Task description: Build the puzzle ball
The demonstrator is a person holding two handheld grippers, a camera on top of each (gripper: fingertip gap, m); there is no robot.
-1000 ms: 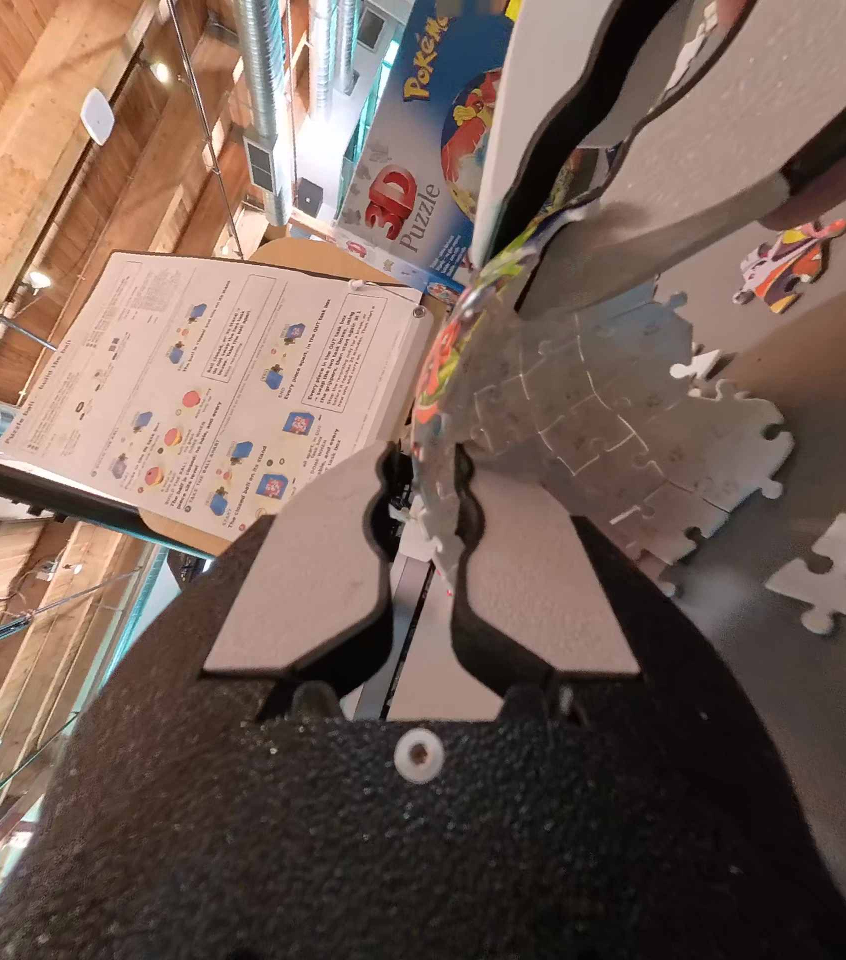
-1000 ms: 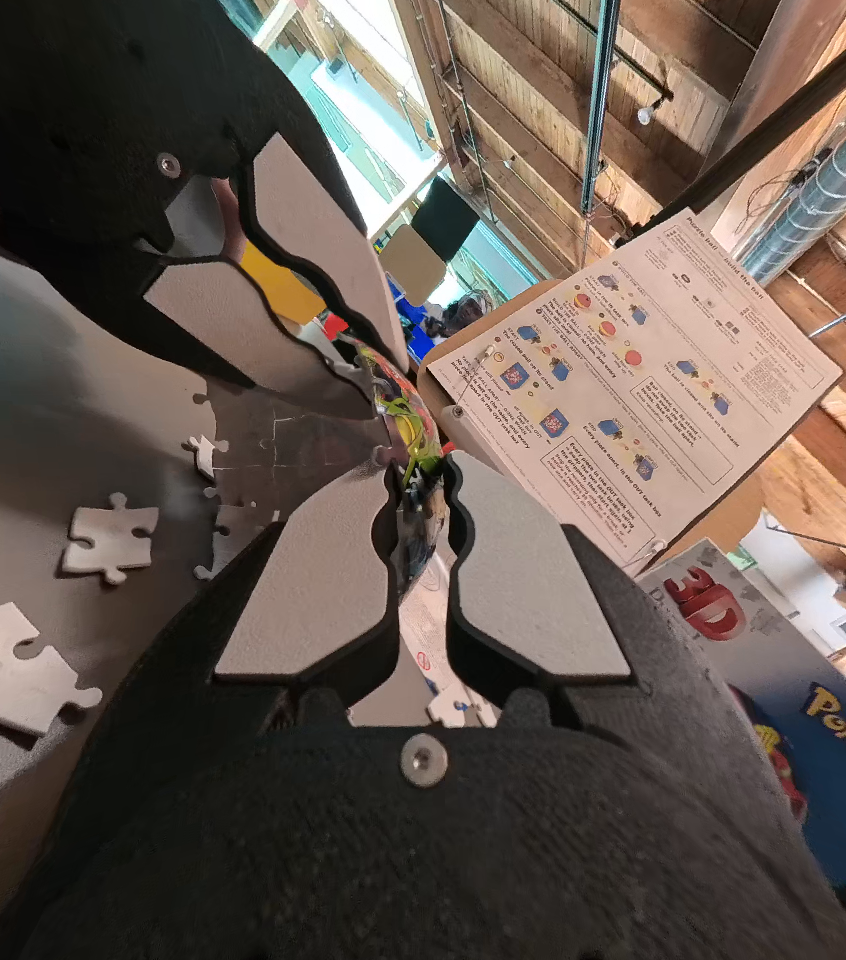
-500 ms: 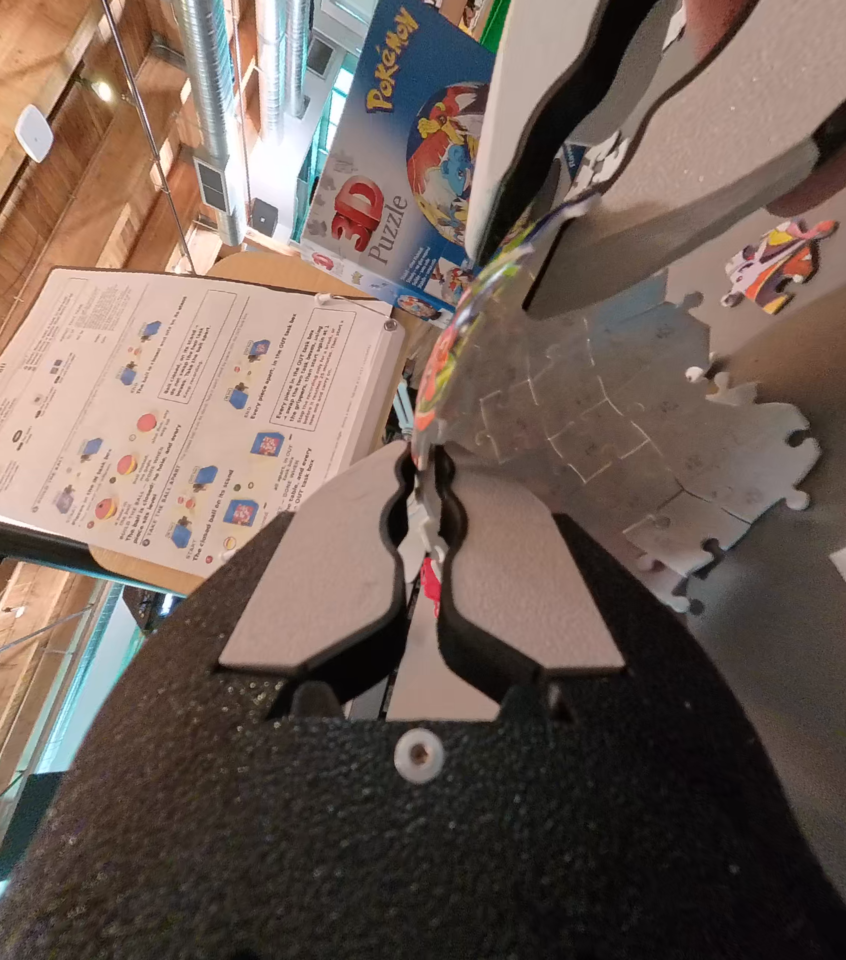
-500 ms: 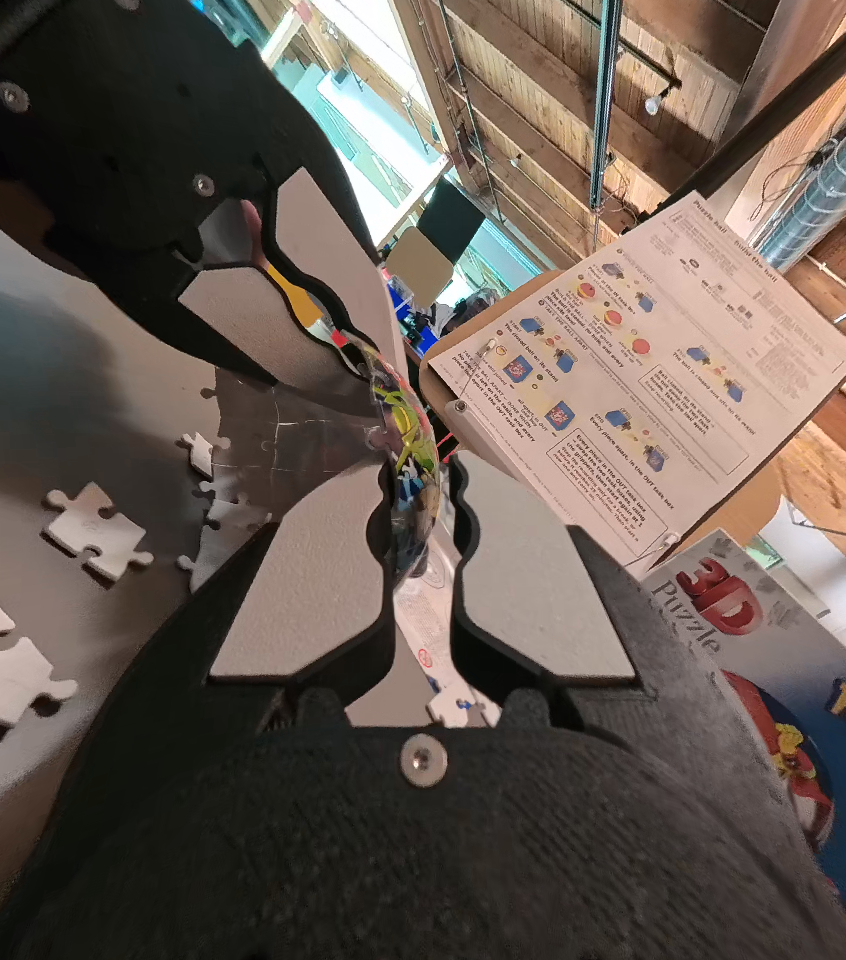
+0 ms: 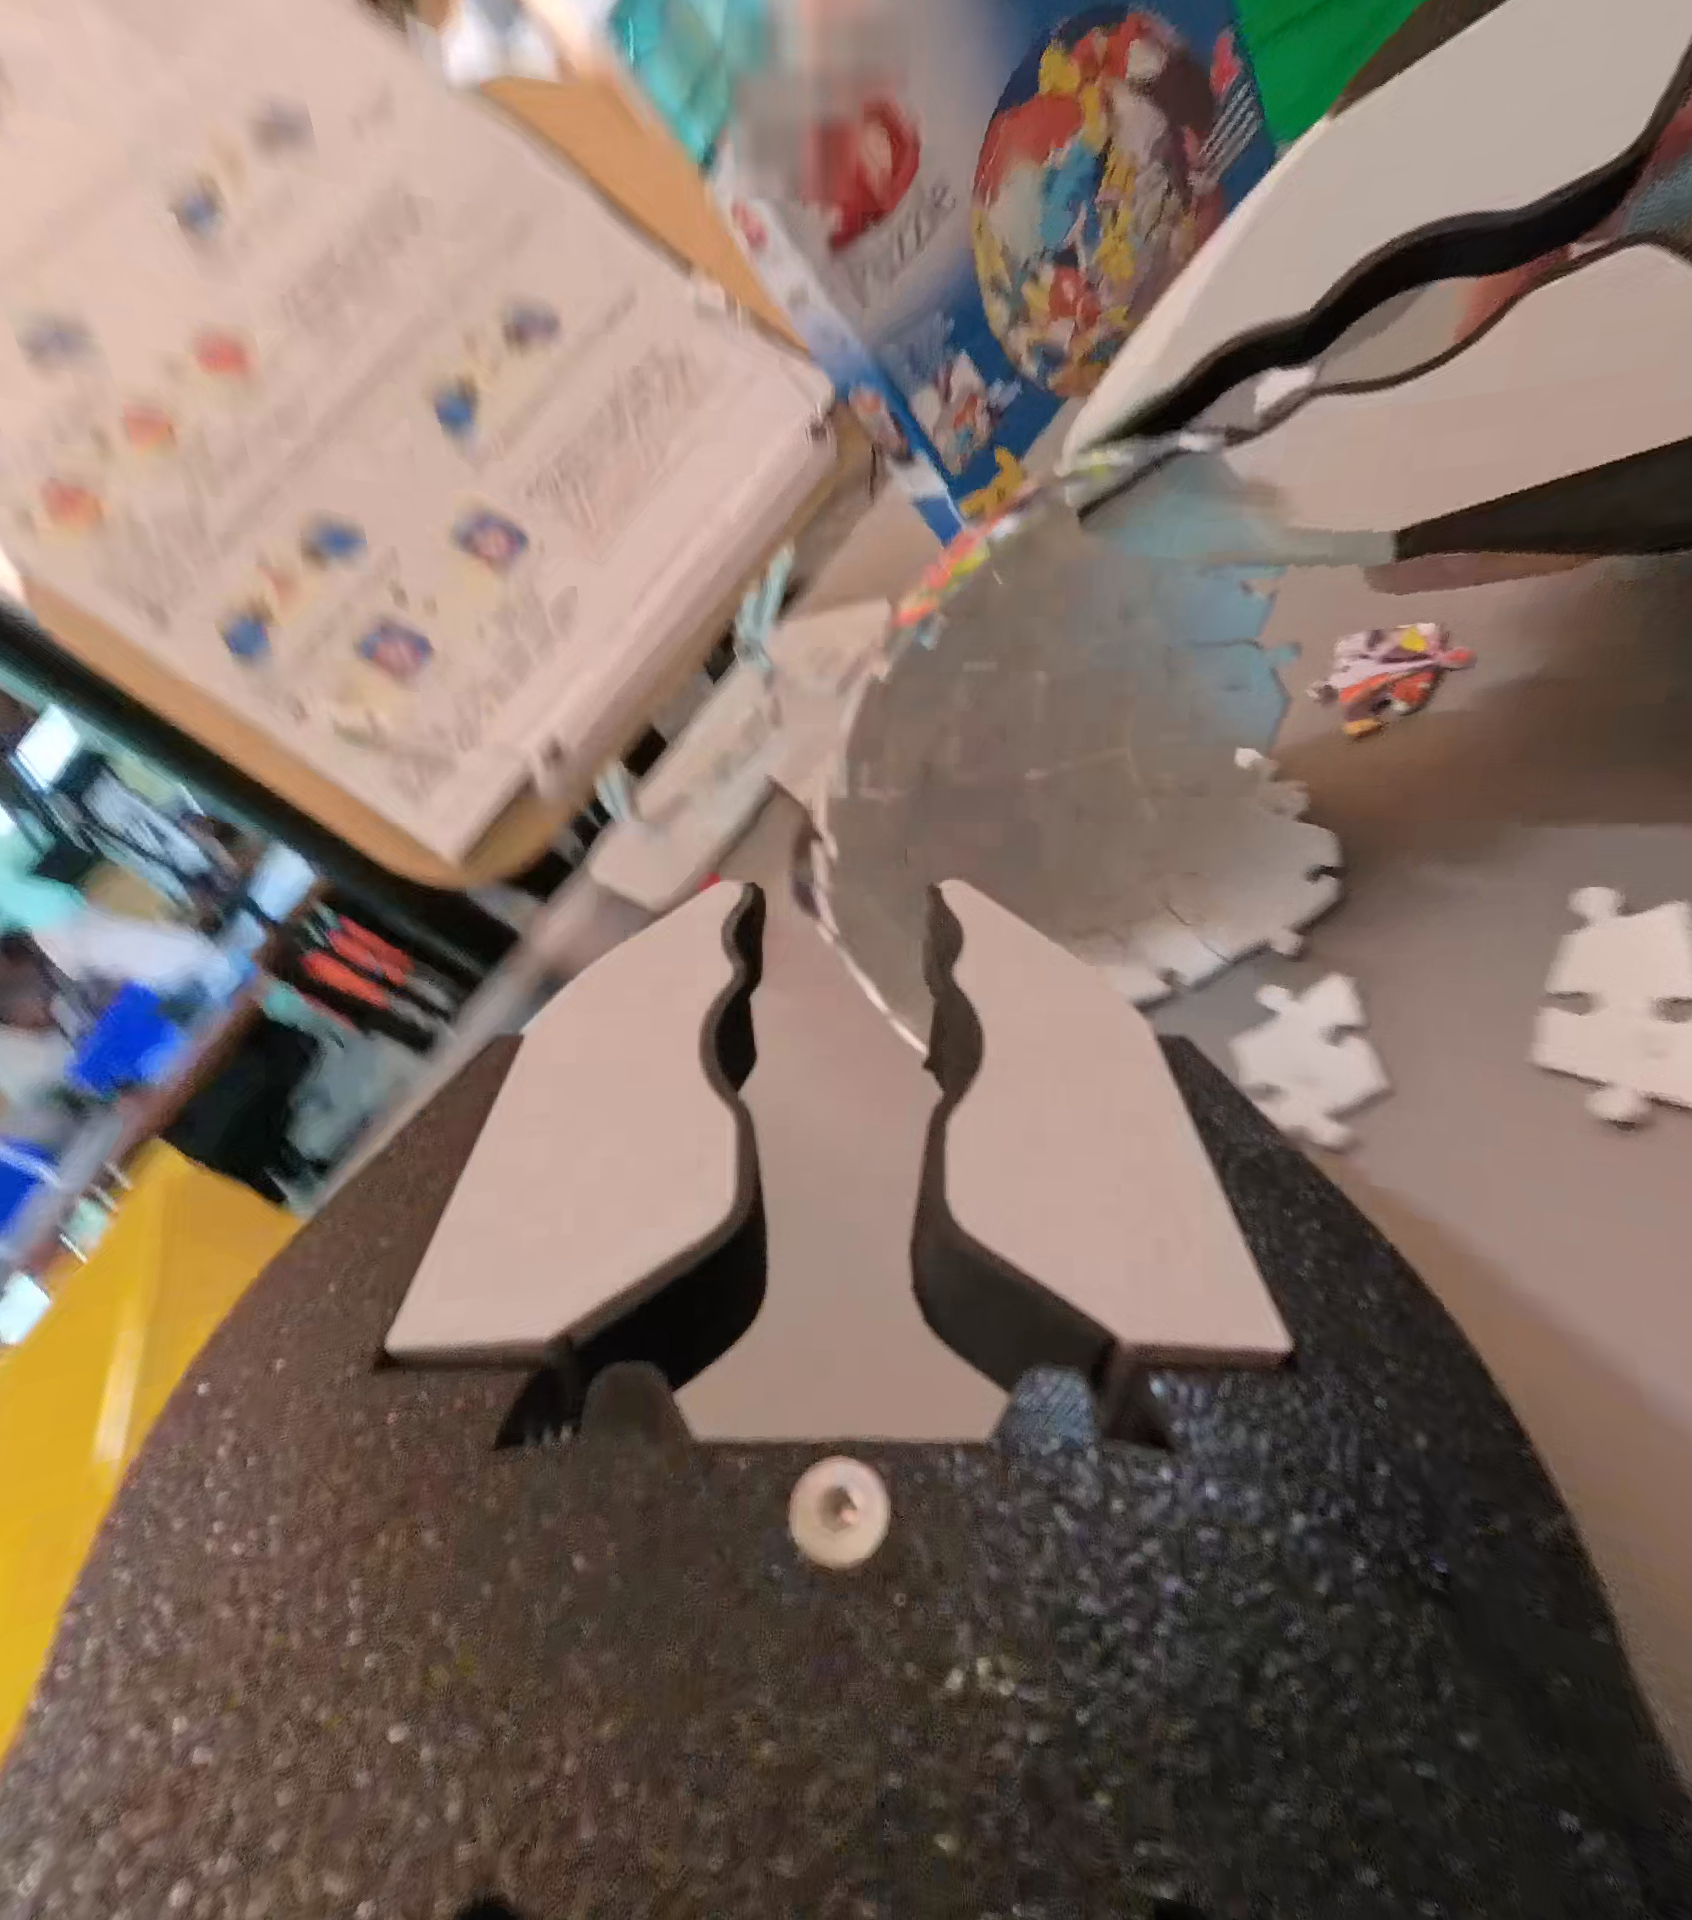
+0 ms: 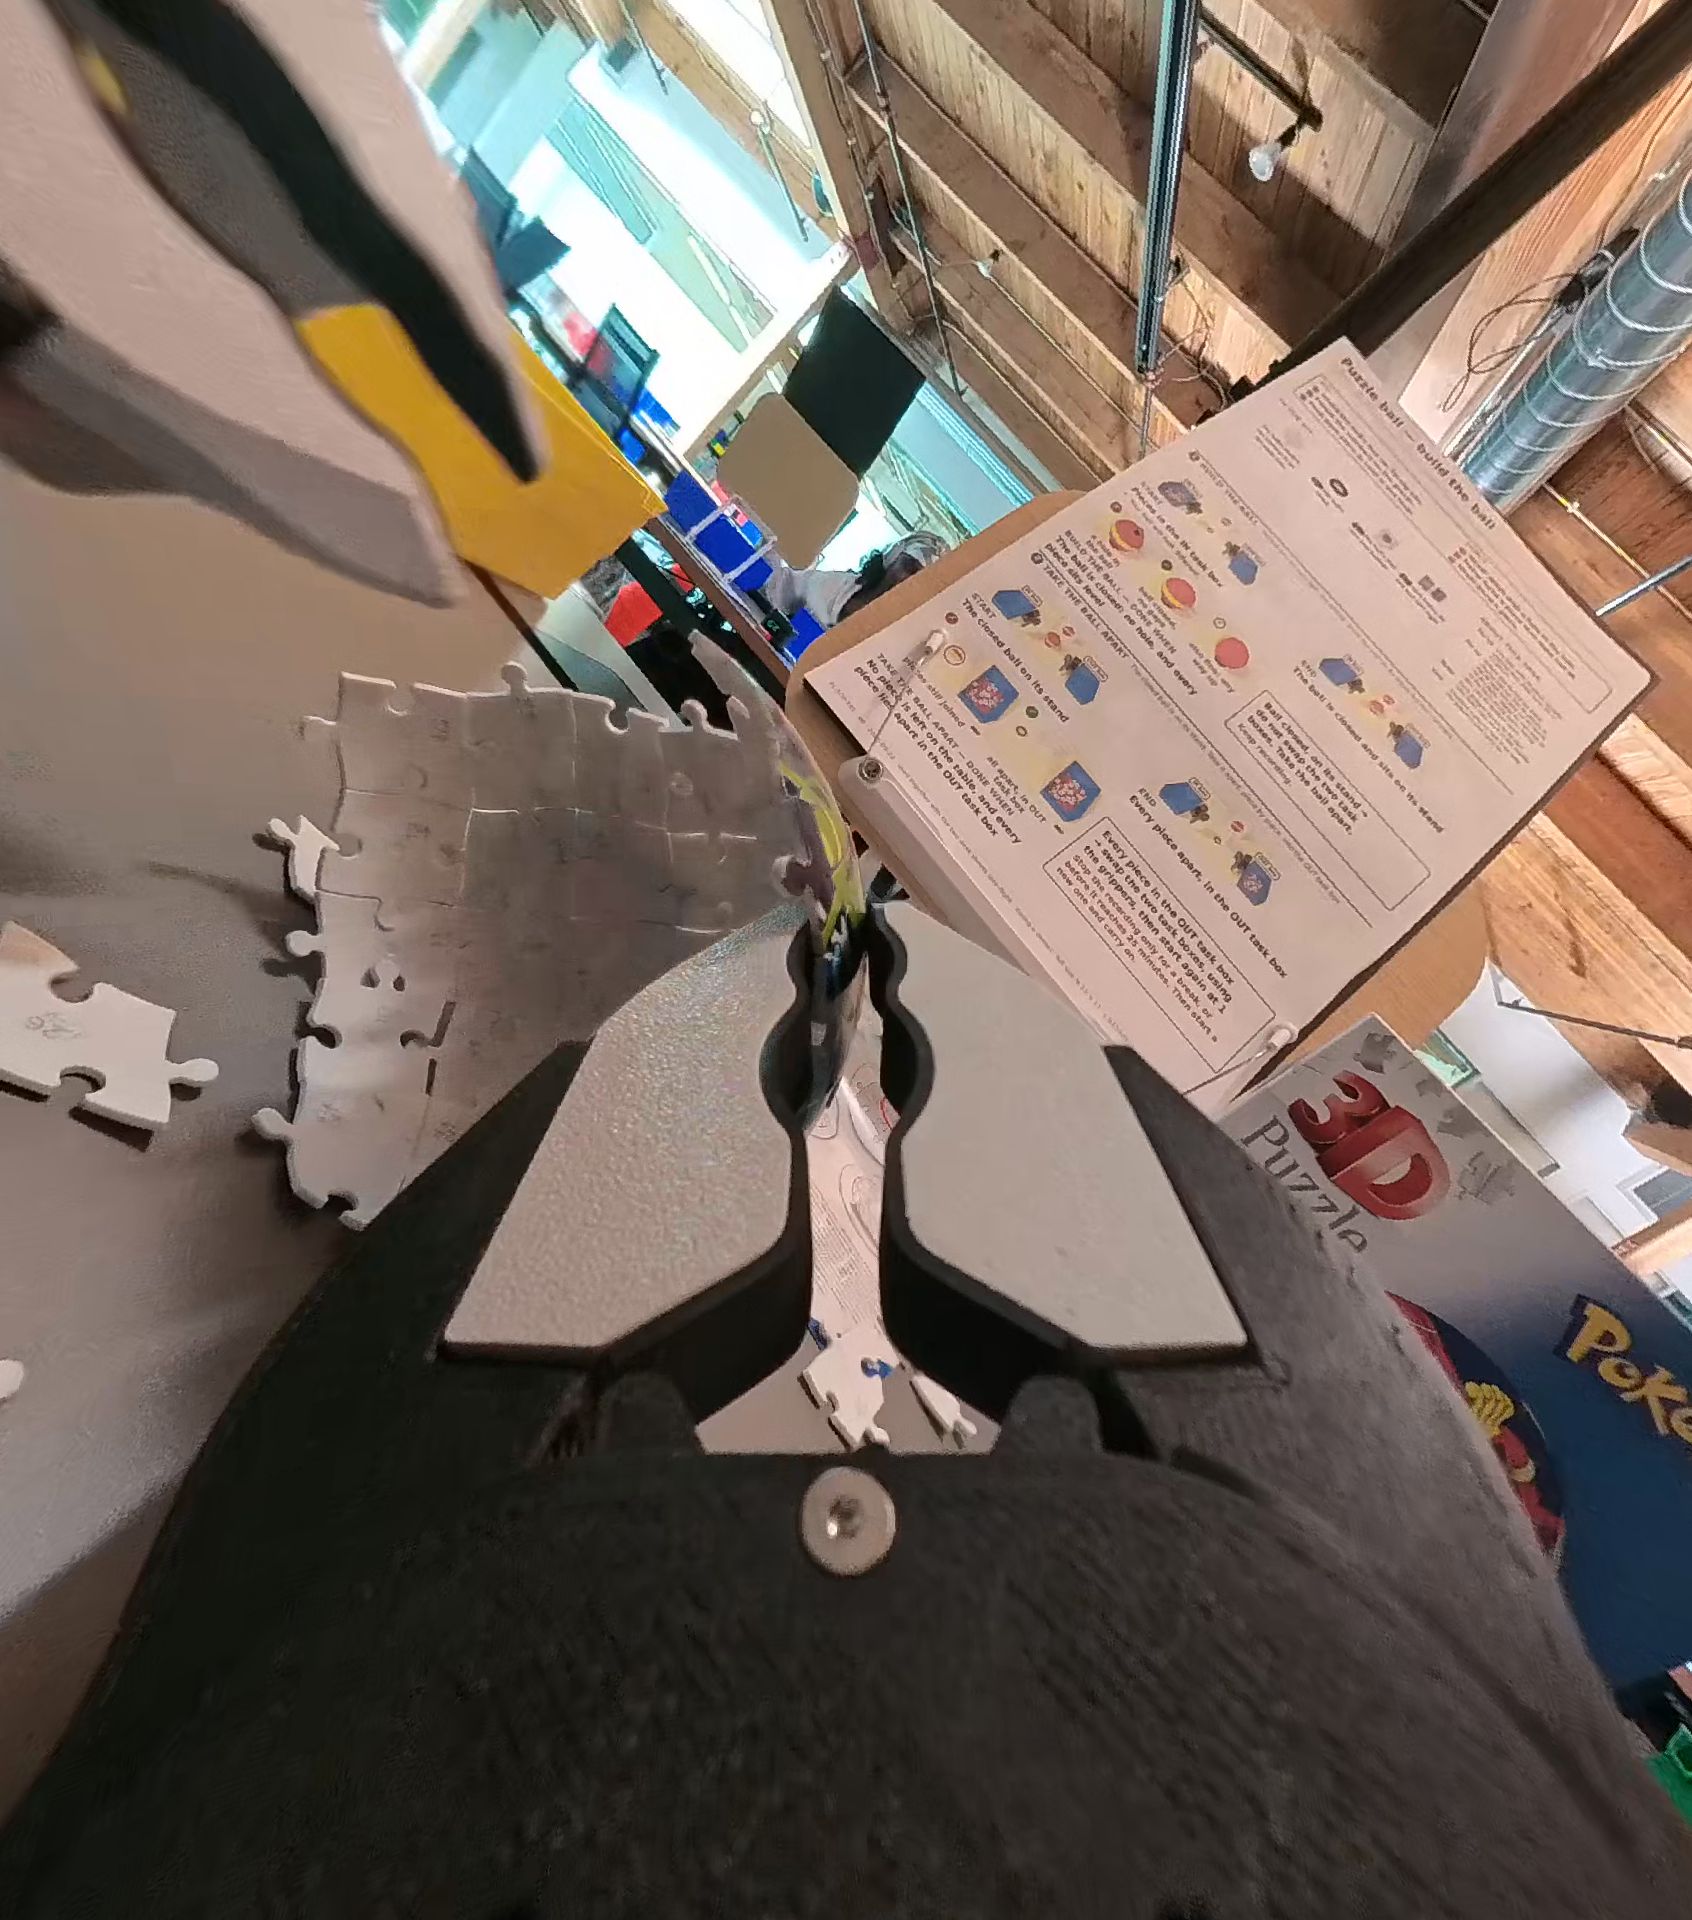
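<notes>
Gripping shell [image 6: 551, 831] rim edge-on, right gripper [image 6: 837, 961] clamped; left gripper [image 5: 842, 925] wide, empty, just near of shell.

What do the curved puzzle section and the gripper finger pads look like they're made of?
Curved puzzle section: likely rigid plastic; it holds its curve, with a dull silvery-grey inner face. Right hand-held gripper finger pads: matte grey, finely pebbled, probably rubbery, on black backing.

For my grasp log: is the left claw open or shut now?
Open. In its own view the left claw shows a clear gap between its fingers, gripping nothing; the curved puzzle shell sits beyond them.
</notes>
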